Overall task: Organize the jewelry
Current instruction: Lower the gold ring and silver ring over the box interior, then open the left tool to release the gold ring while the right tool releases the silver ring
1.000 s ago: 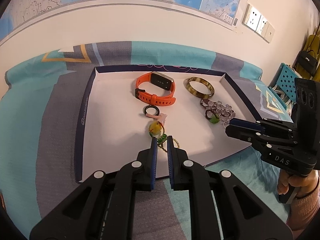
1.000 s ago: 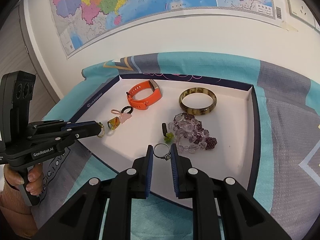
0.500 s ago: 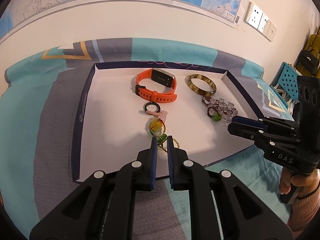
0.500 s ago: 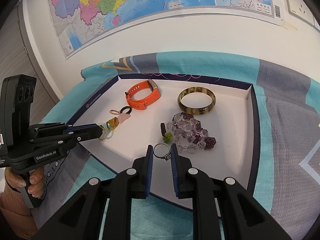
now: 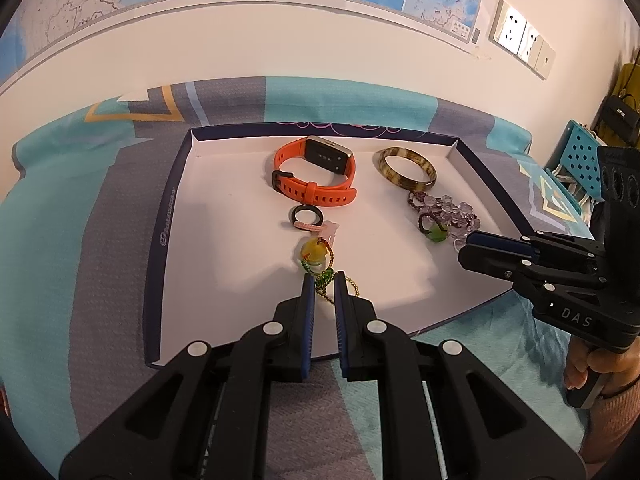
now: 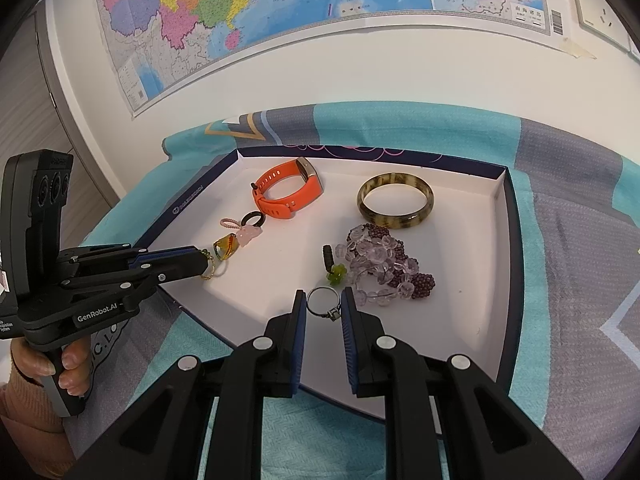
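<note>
A wall with a map (image 6: 304,12) and sockets (image 5: 520,42) is being seen behind a bed cloth (image 5: 72,208) in teal and grey. On the cloth a tray (image 5: 160,236) is being used as the landmark. Inside its far half a watch (image 5: 316,176) and a bangle (image 5: 406,168) are being kept; beads (image 6: 380,264) are lying near its right wall. At its near edge a charm cord (image 5: 324,280) is being pinched by the left gripper (image 5: 323,280), jaws narrow, and a ring (image 6: 322,304) is being clamped by the right gripper (image 6: 323,300).
</note>
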`<state>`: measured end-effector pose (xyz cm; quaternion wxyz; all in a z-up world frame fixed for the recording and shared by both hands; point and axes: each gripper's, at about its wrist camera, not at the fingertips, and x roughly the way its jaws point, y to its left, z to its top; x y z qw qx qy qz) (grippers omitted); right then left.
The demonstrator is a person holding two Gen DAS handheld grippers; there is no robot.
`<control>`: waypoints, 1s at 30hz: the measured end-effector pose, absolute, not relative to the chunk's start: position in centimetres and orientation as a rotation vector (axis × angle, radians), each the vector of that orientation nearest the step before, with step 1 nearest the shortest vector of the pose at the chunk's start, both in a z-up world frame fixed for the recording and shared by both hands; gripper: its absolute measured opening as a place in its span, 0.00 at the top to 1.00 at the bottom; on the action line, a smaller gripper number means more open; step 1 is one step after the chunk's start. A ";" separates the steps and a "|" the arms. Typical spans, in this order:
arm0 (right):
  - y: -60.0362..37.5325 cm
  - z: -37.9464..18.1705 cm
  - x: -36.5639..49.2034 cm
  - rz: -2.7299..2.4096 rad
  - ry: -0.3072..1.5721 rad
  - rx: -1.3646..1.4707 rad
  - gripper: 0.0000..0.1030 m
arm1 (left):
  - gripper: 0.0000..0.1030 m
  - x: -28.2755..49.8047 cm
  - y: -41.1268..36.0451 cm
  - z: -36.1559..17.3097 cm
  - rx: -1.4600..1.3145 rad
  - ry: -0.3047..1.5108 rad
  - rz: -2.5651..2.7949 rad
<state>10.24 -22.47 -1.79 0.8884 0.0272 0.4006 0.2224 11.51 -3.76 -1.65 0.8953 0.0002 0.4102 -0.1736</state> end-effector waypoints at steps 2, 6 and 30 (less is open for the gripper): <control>-22.5 -1.8 10.2 0.461 0.834 0.057 0.85 | 0.90 11.5 -3.8 -1.7 0.006 0.849 -0.357; -22.5 -1.8 10.3 0.459 0.837 0.055 0.85 | 0.90 11.5 -4.0 -1.7 0.015 0.846 -0.351; -22.2 -1.4 9.8 0.428 0.822 0.034 0.60 | 0.55 10.9 -3.8 -1.6 0.054 0.806 -0.297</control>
